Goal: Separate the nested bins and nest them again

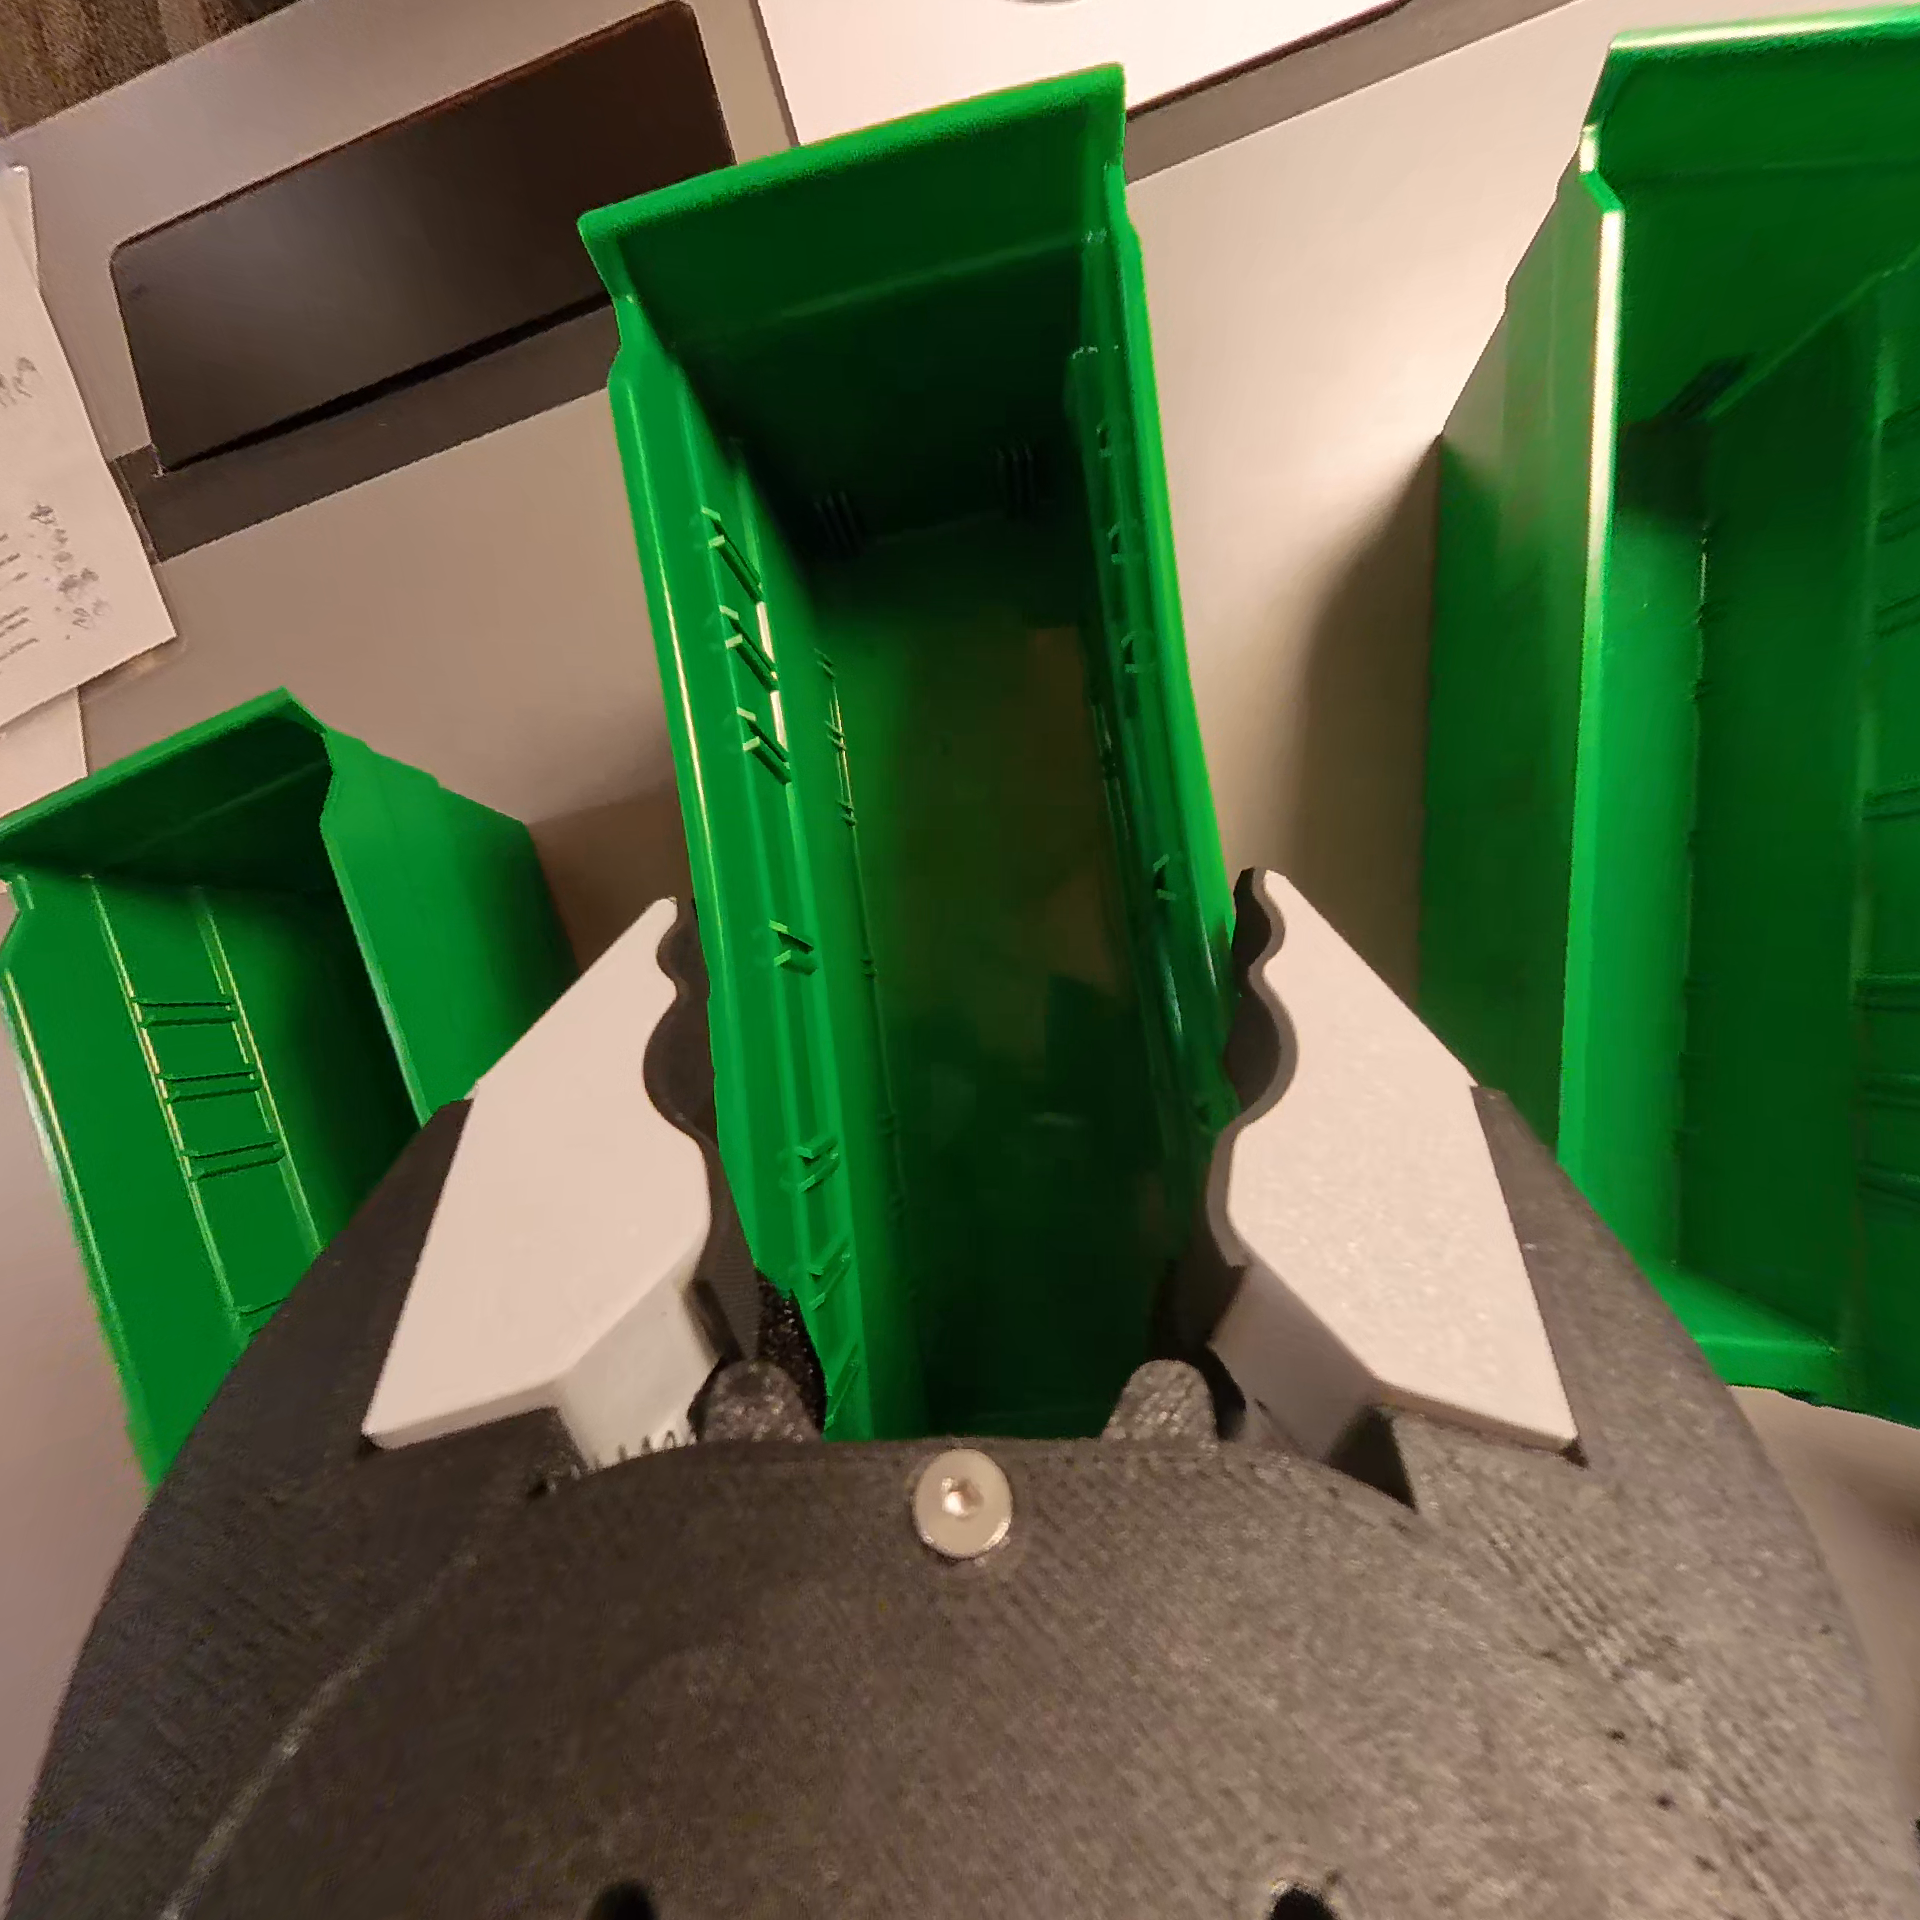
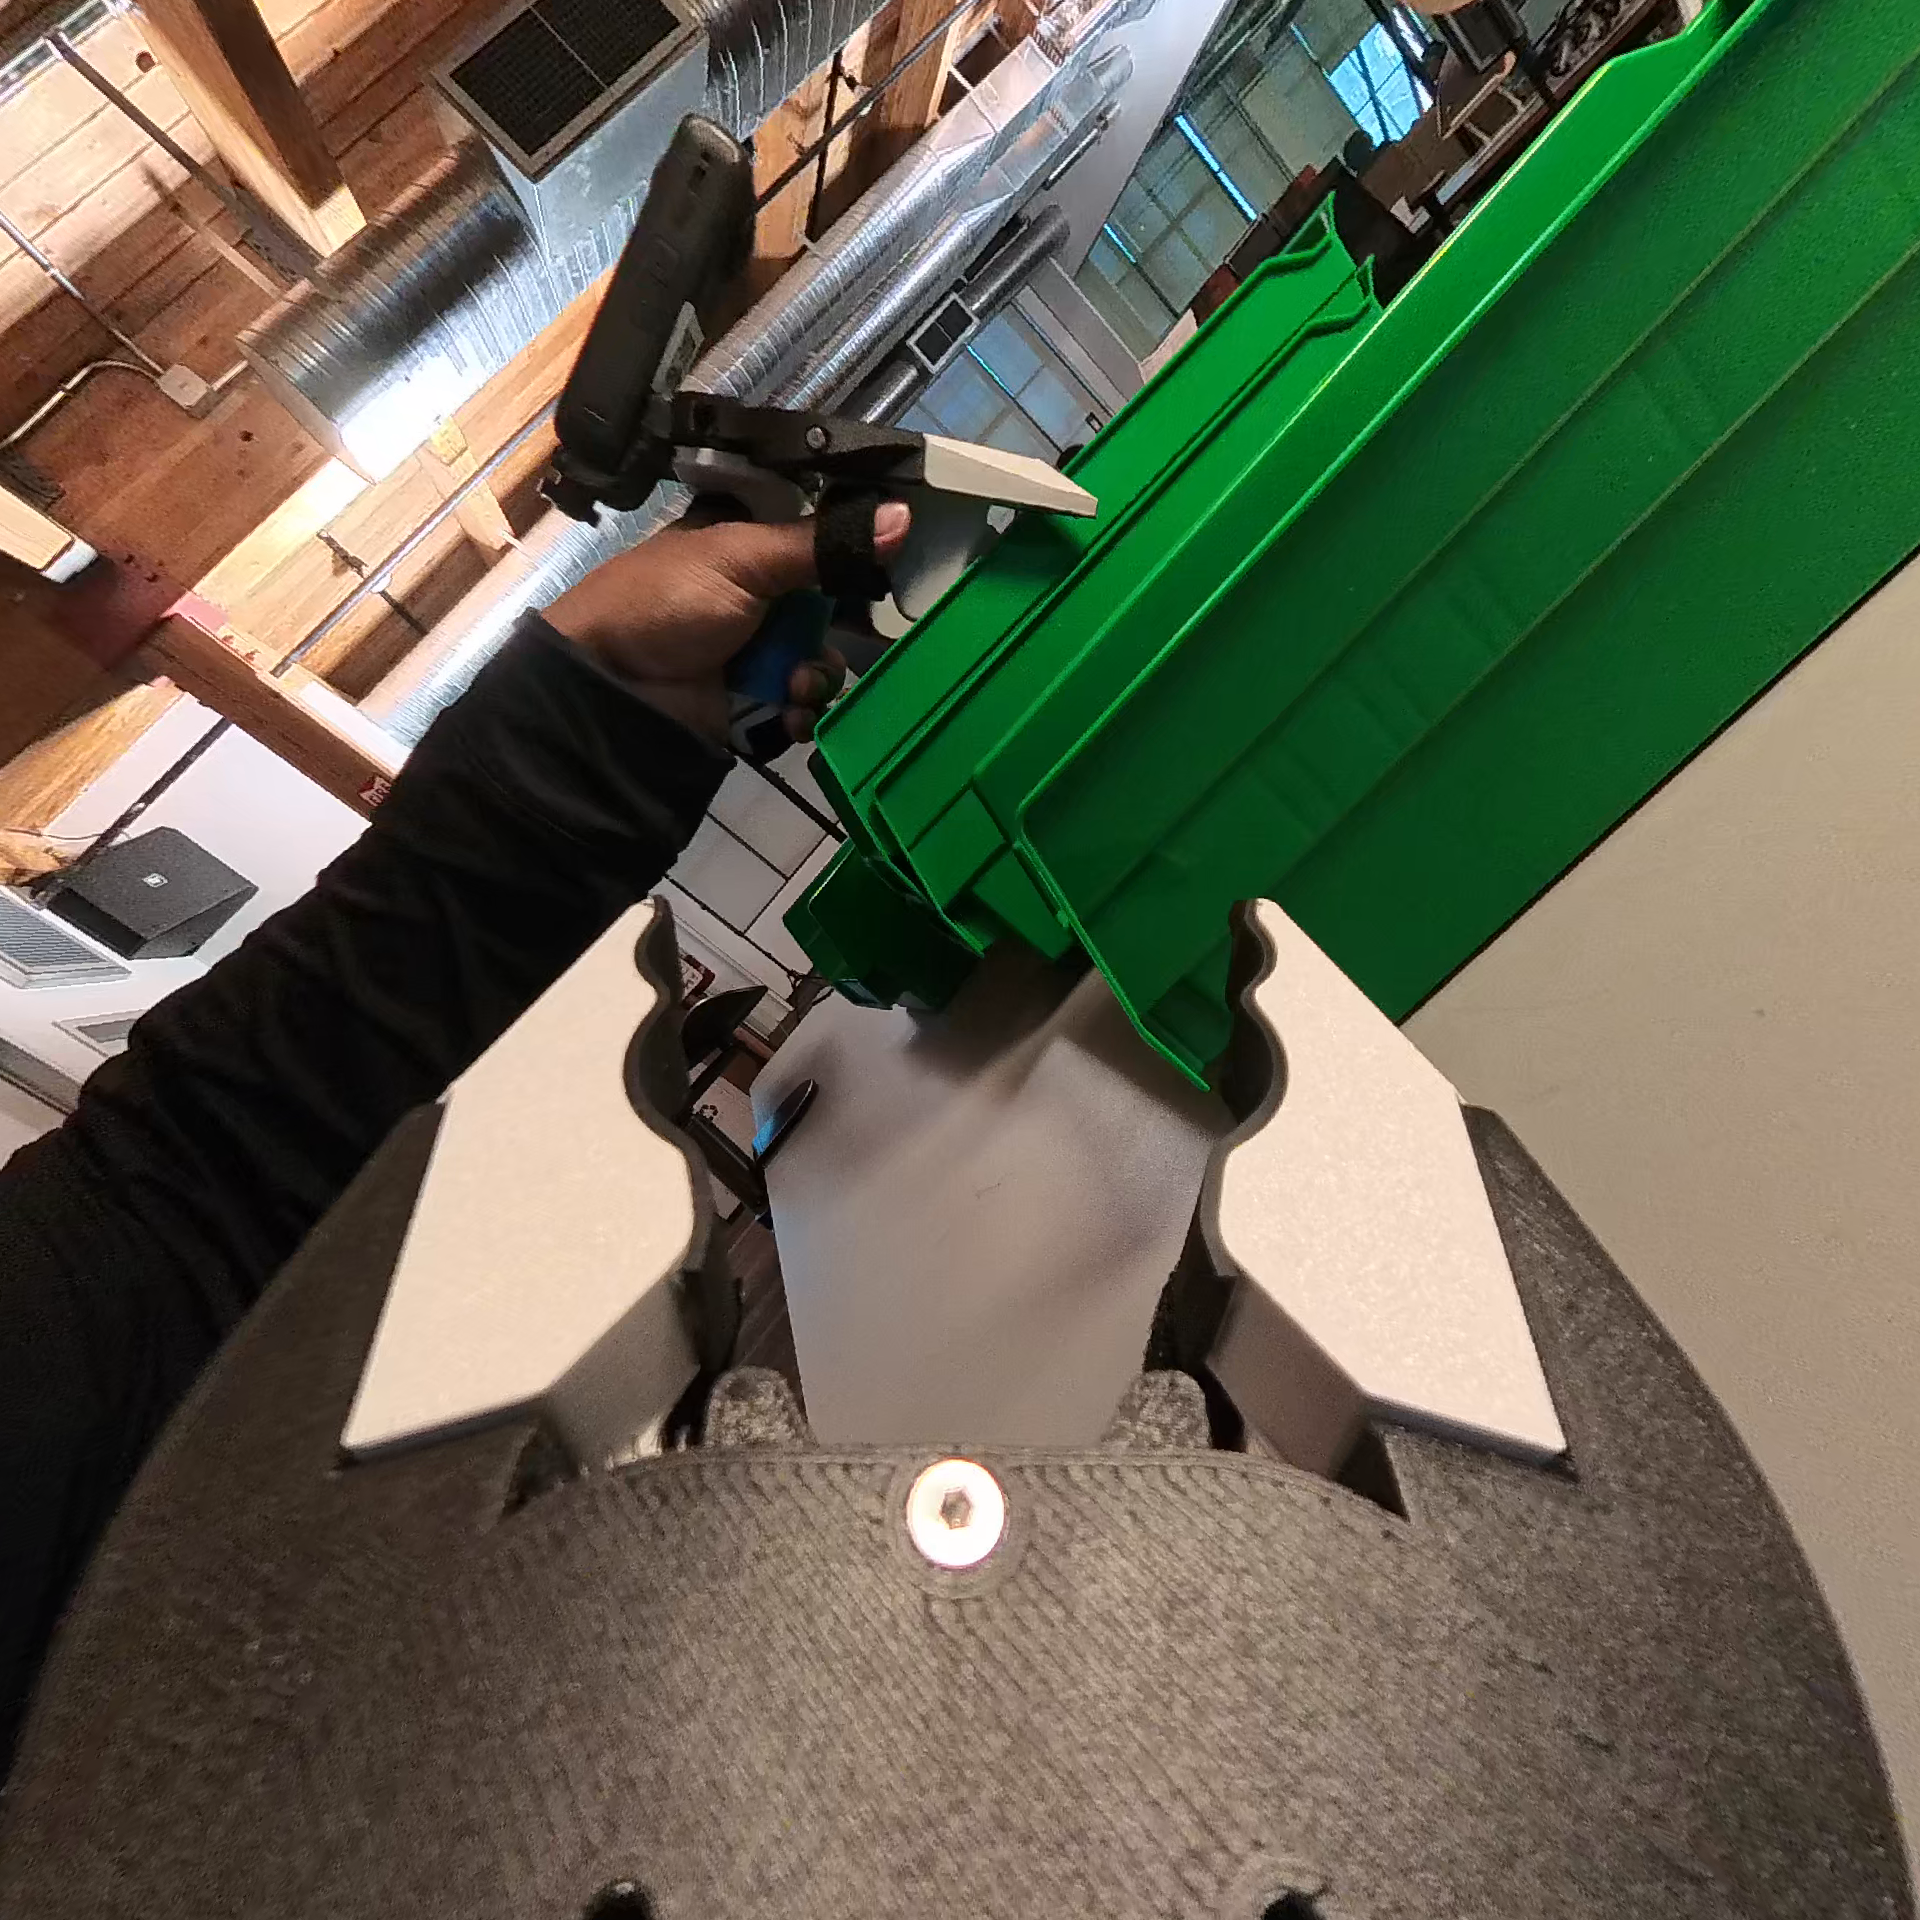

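While each line below covers 1 thing, all of it comes from the 2 wrist views.

Left gripper (image 1: 961,997): its 2 grey fingers stand wide apart with the narrow green bin (image 1: 935,727) between them — both dark pads lie against the bin's long side walls, so it is clamped across its width.
Narrow green bin: open side toward the left camera, running away from it; its far end is raised against the grey cabinet (image 1: 499,582) behind.
Small green bin (image 1: 239,997): left of the held one, apart from it, resting on the pale table (image 1: 603,852).
Large green bin (image 1: 1704,831): right of the held one, well apart in the left view, its open inside showing.
Right gripper (image 2: 956,997): fingers spread wide; the right pad (image 2: 1252,997) sits just at the corner rim of the large green bin (image 2: 1455,623), while the left pad has only background behind it — nothing is squeezed between them.
Bins in the right view: 3 green ones overlap in a tilted row, seen from outside; whether they touch each other I cannot tell.
Hand (image 2: 686,613): a person's hand in a black sleeve grips the left gripper's (image 2: 997,488) handle beside the bins.
Paper sheet (image 1: 62,499): stuck at the left edge on the cabinet.
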